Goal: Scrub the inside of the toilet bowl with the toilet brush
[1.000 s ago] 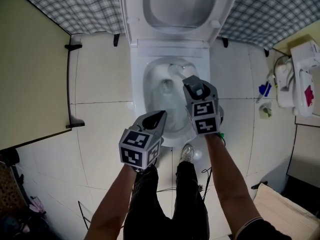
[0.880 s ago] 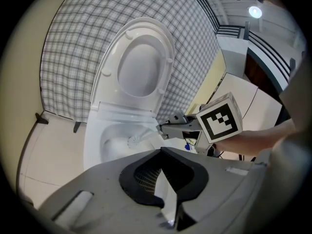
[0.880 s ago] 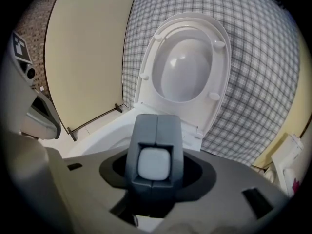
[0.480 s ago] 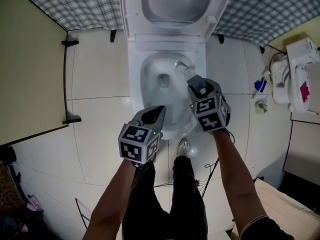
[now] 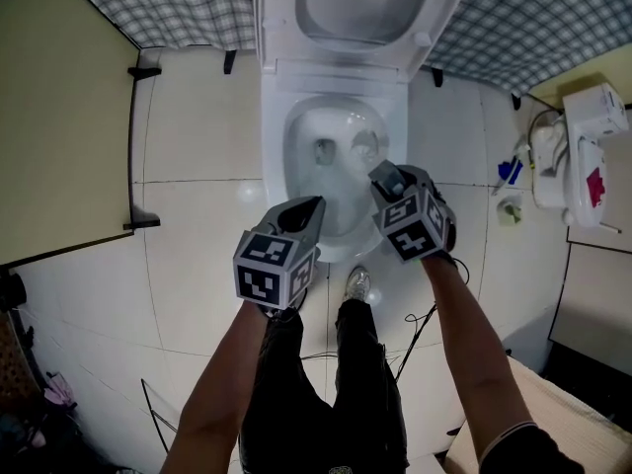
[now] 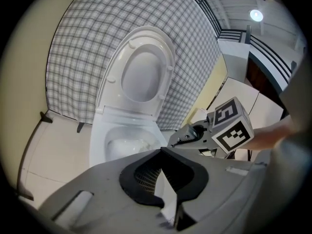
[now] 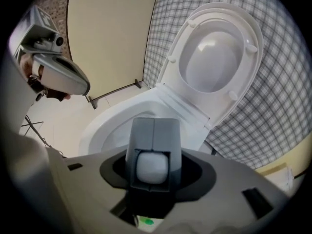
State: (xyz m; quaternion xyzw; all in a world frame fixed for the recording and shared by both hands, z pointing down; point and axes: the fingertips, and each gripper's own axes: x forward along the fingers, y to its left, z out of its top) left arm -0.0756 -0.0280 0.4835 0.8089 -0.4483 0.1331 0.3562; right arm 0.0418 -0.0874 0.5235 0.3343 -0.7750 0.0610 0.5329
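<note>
**A:** Where is the toilet brush [image 7: 152, 167]?

**B:** In the right gripper [image 5: 387, 178]. Its jaws are pressed together on the brush's white, rounded handle end, which is plain in the right gripper view. In the head view the gripper hides the shaft.

**A:** And the bristles?

**B:** The brush head [image 5: 366, 146] shows only as a pale, blurred clump. It sits inside the toilet bowl [image 5: 292, 131], on its right side, just beside the drain hole [image 5: 324, 148]. Where it touches the porcelain is hard to make out.

**A:** The left gripper [image 5: 312, 209]?

**B:** Its jaws are closed with nothing between them. It hovers above the bowl's front-left rim, apart from the brush.

**A:** Anything cut off?

**B:** The raised seat and lid [image 5: 360, 8] run off the top edge. A white appliance [image 5: 583, 156] stands by the right wall, and I cannot tell what it is.
</note>
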